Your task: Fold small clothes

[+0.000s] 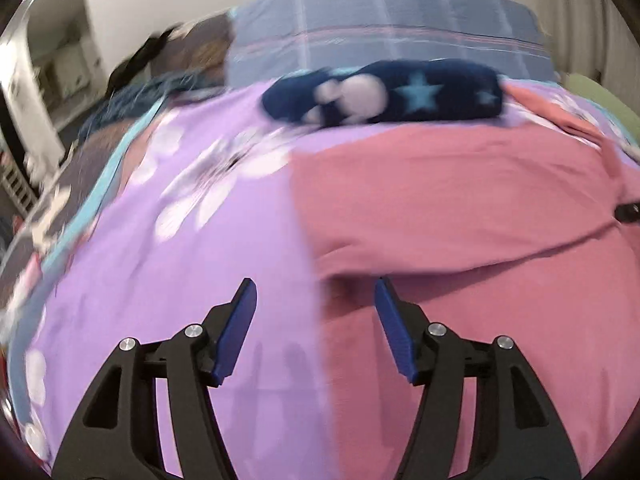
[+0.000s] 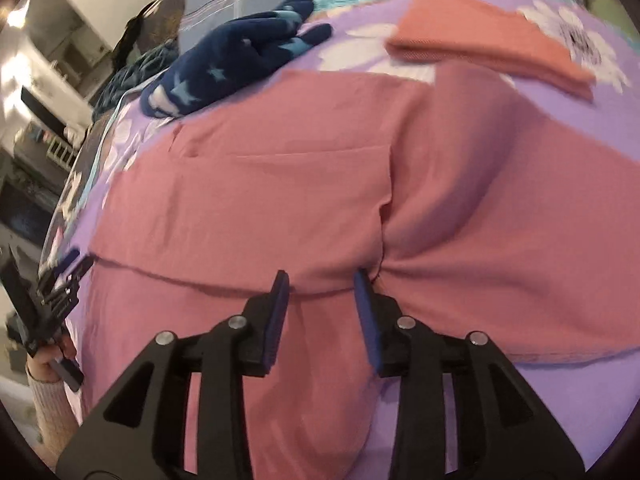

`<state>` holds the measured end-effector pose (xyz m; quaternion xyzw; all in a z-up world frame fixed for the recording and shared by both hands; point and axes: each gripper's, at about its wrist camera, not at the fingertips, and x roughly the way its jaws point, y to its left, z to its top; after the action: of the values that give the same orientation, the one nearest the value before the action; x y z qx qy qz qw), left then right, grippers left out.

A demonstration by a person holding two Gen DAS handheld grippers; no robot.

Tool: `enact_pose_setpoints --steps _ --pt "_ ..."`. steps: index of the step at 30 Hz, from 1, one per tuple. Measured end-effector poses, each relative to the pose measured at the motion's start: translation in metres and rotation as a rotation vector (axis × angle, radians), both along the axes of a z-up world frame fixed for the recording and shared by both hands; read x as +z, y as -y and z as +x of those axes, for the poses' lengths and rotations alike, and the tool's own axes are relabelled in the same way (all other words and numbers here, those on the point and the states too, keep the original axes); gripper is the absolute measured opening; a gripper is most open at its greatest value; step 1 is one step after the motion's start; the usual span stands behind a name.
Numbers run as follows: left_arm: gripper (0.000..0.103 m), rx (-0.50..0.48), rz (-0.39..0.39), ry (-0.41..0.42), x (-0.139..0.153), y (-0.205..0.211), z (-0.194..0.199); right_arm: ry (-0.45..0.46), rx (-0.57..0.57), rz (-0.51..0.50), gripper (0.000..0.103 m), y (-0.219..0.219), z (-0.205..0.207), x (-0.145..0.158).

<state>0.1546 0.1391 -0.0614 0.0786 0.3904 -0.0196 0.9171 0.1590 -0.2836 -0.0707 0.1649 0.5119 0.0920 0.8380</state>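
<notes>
Left wrist view shows my left gripper (image 1: 316,292) with its blue ribbed pads spread wide and nothing between them, hanging over the seam where the pink garment (image 1: 460,208) meets the lilac bedspread (image 1: 192,264). No brand, label or lettering can be read anywhere; the only markings are white blurred flower shapes printed on the bedspread and pale blue stars on a dark navy fleecy bundle (image 1: 400,92) lying at the far side, just beyond the pink cloth. The garment is a soft, matte knit, lying mostly flat, with one folded edge running across it near my pads. Behind the bundle sits a grey-blue checked pillow (image 1: 380,28).

From the right wrist view, my right gripper (image 2: 320,280) has its pads partly apart, straddling a stitched hem of the pink garment where the fabric gathers into creases; the pads do not press on it. A folded coral cloth (image 2: 480,48), smooth and rectangular, rests on the bedspread beyond, apart from the pink piece. At the left edge, a hand (image 2: 48,360) in a ribbed pale sleeve grips the handle of my other tool
</notes>
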Motion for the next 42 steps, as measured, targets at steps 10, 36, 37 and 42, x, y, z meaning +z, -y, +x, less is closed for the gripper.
enact_pose_setpoints --steps 10,36,37,42 --pt "0.061 0.111 -0.056 -0.022 -0.014 -0.026 0.027 0.022 -0.009 -0.034 0.041 -0.009 -0.013 0.019" --pt "0.035 0.019 -0.175 -0.067 -0.022 0.021 0.061 0.079 -0.139 0.054 0.001 0.014 -0.019 0.015" --pt "0.036 0.021 -0.176 -0.067 -0.022 0.02 0.061 0.098 -0.14 0.051 0.001 0.017 -0.023 0.02" --pt "0.039 0.014 -0.154 -0.063 -0.026 0.024 0.06 0.036 -0.169 -0.078 0.002 0.028 -0.02 0.006"
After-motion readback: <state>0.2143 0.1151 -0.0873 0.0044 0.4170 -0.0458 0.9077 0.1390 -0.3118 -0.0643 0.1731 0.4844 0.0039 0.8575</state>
